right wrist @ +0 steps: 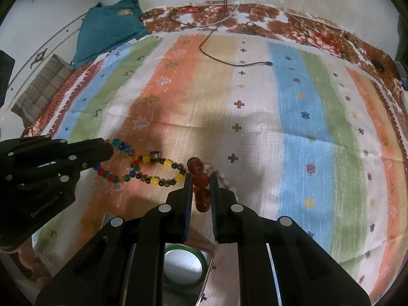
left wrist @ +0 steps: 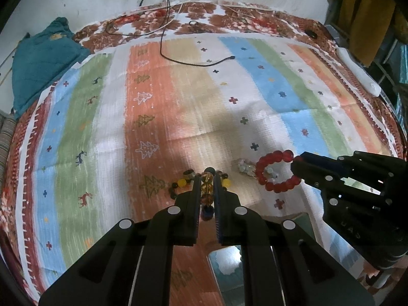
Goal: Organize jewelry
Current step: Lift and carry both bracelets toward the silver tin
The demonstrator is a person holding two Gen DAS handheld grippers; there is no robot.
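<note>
Pick-up step in hand: left tongs (left wrist: 206, 178) clenched on a multicoloured bead bracelet (left wrist: 207, 187), right tongs (right wrist: 201, 178) clenched on the red bead bracelet (right wrist: 200, 181) — both apparently just clear of the striped cloth (right wrist: 301, 107). Next move calls for carrying each to the tray (right wrist: 207, 262) below, mostly hidden. Ample open cloth ahead; black cable (right wrist: 229, 61) well apart.
</note>
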